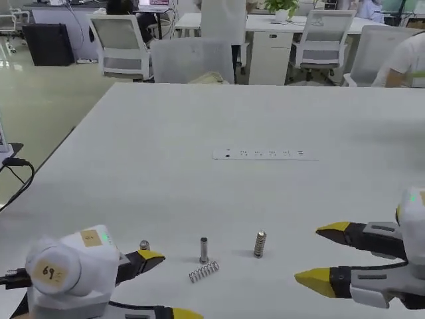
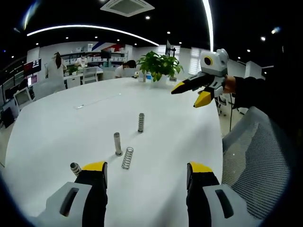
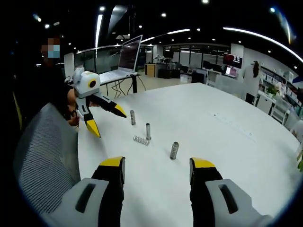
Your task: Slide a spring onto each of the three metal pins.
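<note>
Three short metal pins stand in a row near the table's front edge. The right pin (image 1: 259, 244) carries a spring. The middle pin (image 1: 204, 250) is bare. The left pin (image 1: 144, 245) looks sleeved with a spring in the gripper views (image 2: 75, 168). A loose spring (image 1: 204, 270) lies flat just in front of the middle pin. My left gripper (image 1: 169, 286) is open at the lower left, one jaw tip right beside the left pin. My right gripper (image 1: 309, 254) is open at the right, a short way from the right pin, holding nothing.
The white table (image 1: 265, 119) stretches far ahead, with a flush socket strip (image 1: 262, 154) in its middle. Office chairs (image 1: 119, 43) and desks stand beyond the far edge. A mesh chair back (image 2: 258, 156) is close behind the work area.
</note>
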Available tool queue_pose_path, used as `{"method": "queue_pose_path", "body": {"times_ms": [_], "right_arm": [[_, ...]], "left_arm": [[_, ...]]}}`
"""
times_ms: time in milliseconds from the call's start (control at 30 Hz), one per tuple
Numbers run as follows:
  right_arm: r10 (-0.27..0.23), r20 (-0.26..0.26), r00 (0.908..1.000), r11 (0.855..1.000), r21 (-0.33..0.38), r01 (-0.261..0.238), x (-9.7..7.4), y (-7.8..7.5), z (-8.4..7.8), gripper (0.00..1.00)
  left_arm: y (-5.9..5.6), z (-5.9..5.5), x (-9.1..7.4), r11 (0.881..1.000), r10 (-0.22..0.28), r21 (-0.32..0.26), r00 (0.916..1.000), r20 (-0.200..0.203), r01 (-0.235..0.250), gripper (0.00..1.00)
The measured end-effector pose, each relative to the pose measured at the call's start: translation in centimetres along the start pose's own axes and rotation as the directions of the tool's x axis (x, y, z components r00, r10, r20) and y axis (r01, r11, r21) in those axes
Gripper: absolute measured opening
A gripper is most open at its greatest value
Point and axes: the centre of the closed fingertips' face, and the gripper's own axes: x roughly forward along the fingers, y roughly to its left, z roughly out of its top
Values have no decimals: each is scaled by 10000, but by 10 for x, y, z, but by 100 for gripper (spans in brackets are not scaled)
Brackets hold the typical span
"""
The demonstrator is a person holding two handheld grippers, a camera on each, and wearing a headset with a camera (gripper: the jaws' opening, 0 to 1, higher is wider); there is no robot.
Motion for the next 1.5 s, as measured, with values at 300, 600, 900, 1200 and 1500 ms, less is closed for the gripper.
{"method": "queue_pose_path", "body": {"times_ms": [300, 600, 900, 1200, 1500], "right_arm": [[99, 259, 9996, 9987, 503, -112, 6, -2, -6, 64], [-112, 163, 9998, 9947, 1026, 94, 4, -1, -19, 73], [-153, 183, 9997, 9923, 1235, 130, 7, 2, -21, 72], [-396, 156, 9991, 9903, 1336, 372, 2, -6, -24, 70], [-257, 80, 9996, 9913, 1295, 245, 5, -3, -26, 69]], "left_arm": [[16, -10, 20, 9992, 162, -353, 9999, 23, -161, 56], [24, -13, 39, 9988, 201, -447, 9998, 17, -200, 42], [33, -22, 51, 9985, 501, -204, 9984, -269, -506, 28], [35, -25, 60, 9984, 523, -208, 9980, -356, -530, 18], [34, -31, 61, 9987, 485, 162, 9973, -550, -477, 9]]}}
